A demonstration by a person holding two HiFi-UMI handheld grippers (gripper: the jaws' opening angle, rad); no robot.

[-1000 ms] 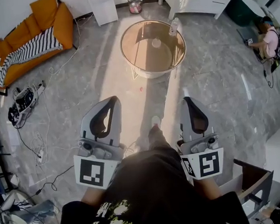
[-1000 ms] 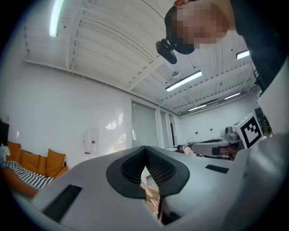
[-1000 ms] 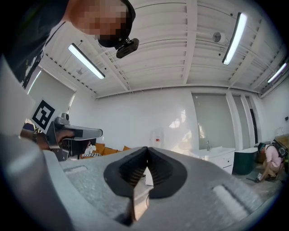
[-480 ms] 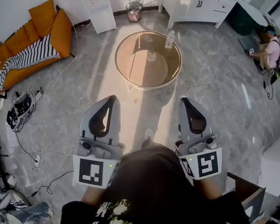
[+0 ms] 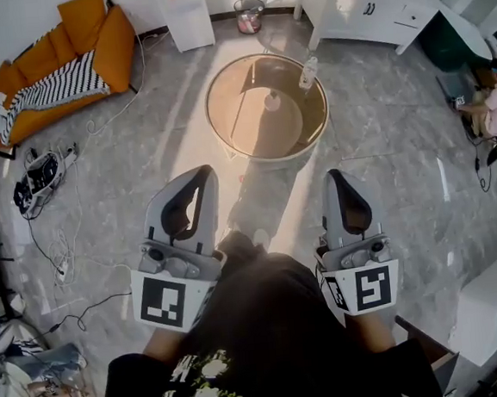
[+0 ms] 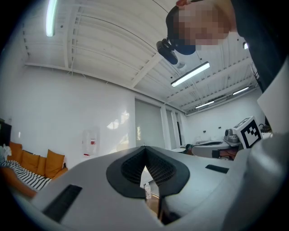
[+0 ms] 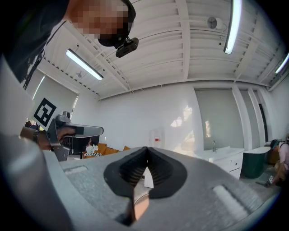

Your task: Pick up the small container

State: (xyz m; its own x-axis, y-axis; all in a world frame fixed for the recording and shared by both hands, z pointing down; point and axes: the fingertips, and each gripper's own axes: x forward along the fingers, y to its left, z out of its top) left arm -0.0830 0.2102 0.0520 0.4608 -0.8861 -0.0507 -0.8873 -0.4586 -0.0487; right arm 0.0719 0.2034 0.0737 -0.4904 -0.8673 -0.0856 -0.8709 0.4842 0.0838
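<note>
We carry the left gripper [image 5: 201, 175] and the right gripper [image 5: 337, 178] side by side at waist height, both aimed forward at the round table [image 5: 243, 137]. We judge this a carrying posture. The table is well apart from us across the grey marble floor [image 5: 401, 163], so there is nothing within reach to take yet. That also explains the tongs. Each gripper's own view shows its dark ribbed pads meeting at the tips, so both are clenched with nothing between them. We judge that whichever one makes the pick must spread its jaws before it arrives.

The small container [image 5: 308, 72] stands upright on the table, close to the far right edge of the round top. It is clear of the rim and has bare surface around it. From the head view it reads as a slim, pale bottle, taller than it is wide, with a narrower top. The left gripper view catches it low down in the slit beneath the closed tips, looking whitish. We cannot make out any label or its contents. A small pale round thing [image 5: 272, 102] lies near the table's middle, apart from the container.
</note>
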